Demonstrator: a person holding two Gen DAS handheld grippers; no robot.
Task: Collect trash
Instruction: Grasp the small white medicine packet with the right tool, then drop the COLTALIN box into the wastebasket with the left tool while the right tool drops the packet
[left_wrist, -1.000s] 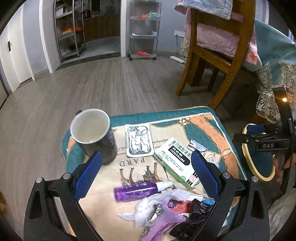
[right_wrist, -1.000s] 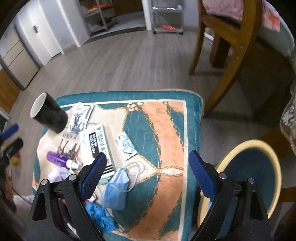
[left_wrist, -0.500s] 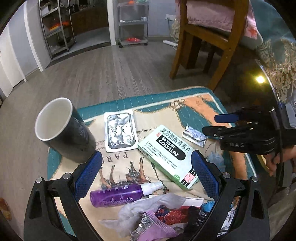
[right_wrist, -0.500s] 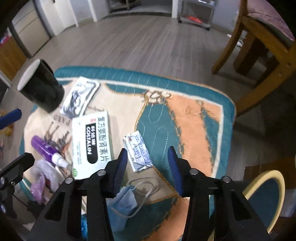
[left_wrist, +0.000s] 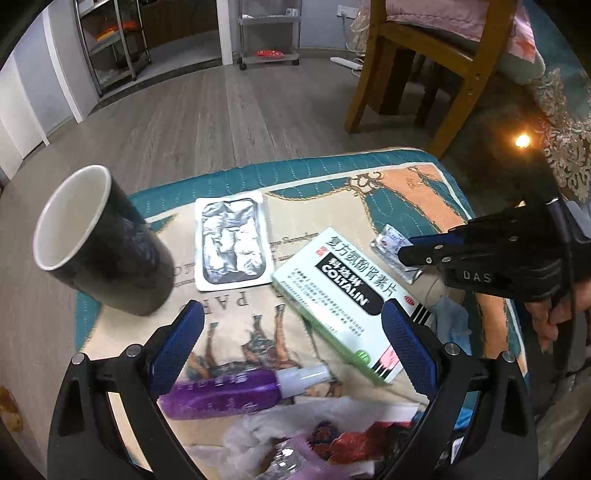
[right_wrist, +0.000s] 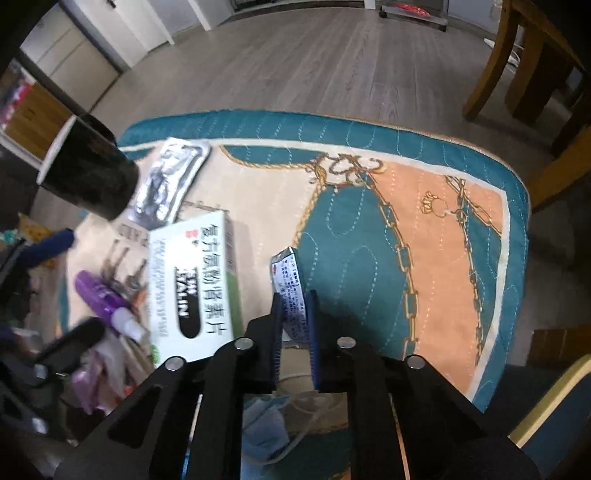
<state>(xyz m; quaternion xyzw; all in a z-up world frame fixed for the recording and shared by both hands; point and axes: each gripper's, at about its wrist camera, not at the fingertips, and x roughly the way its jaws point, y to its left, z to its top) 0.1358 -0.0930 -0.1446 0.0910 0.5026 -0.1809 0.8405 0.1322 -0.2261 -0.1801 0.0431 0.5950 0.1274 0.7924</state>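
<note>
Trash lies on a patterned cushion (left_wrist: 406, 184). My right gripper (right_wrist: 294, 308) is shut on a small silver printed sachet (right_wrist: 290, 280), lifting one end; it also shows in the left wrist view (left_wrist: 402, 254). My left gripper (left_wrist: 291, 336) is open and empty above a green and white medicine box (left_wrist: 343, 295) and a purple spray bottle (left_wrist: 229, 391). A foil blister pack (left_wrist: 232, 243) lies behind. Crumpled tissue and wrappers (left_wrist: 314, 439) pile at the near edge. A blue face mask (right_wrist: 266, 421) lies under my right gripper.
A black cup (left_wrist: 99, 243) with a white inside stands at the cushion's left. A wooden chair (left_wrist: 436, 62) stands behind on the right. A round yellow-rimmed bin (right_wrist: 554, 421) sits at the right. Wood floor lies beyond.
My right gripper has moved down to the sachet and shut on it. My left gripper has moved closer over the box and bottle, staying open.
</note>
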